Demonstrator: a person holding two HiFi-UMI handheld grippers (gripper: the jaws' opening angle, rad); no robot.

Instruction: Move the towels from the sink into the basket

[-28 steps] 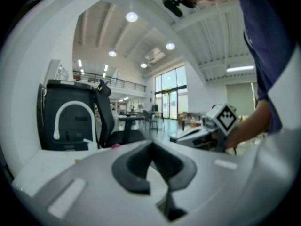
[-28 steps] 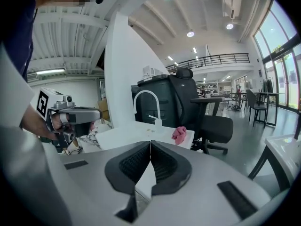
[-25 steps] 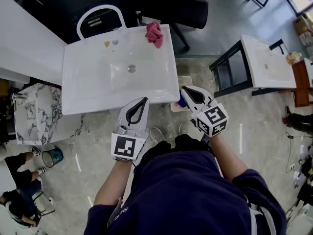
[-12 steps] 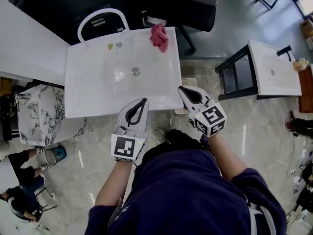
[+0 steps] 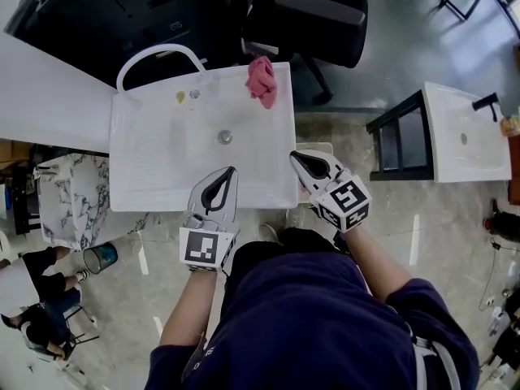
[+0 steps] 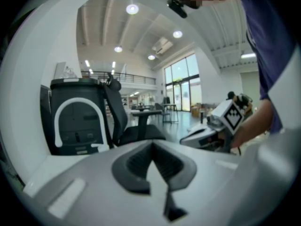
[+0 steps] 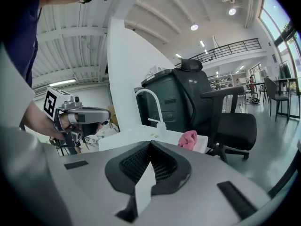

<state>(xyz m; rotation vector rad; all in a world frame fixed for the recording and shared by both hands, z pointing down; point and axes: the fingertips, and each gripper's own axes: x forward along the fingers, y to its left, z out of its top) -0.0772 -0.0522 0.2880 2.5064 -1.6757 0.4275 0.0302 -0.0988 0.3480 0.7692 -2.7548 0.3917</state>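
Note:
A crumpled pink towel (image 5: 262,78) lies on the far right corner of the white sink (image 5: 154,165); it also shows in the right gripper view (image 7: 189,139). My left gripper (image 5: 223,175) hangs over the sink's near rim, shut and empty, as its own view (image 6: 151,142) confirms. My right gripper (image 5: 297,160) is at the sink's near right corner, jaws together with nothing between them (image 7: 150,142). Both are well short of the towel. A pale container edge (image 5: 319,147) beside the sink is mostly hidden by the right gripper.
A white arched faucet (image 5: 158,54) stands at the sink's far side, and the drain (image 5: 225,137) is at its middle. A black office chair (image 5: 313,19) is behind the sink. A second white sink (image 5: 467,132) stands at right, a marbled one (image 5: 69,197) at left.
Both grippers have moved forward toward the sink, from just before its near edge to over its rim. Their jaws stayed together. The towel has not moved.

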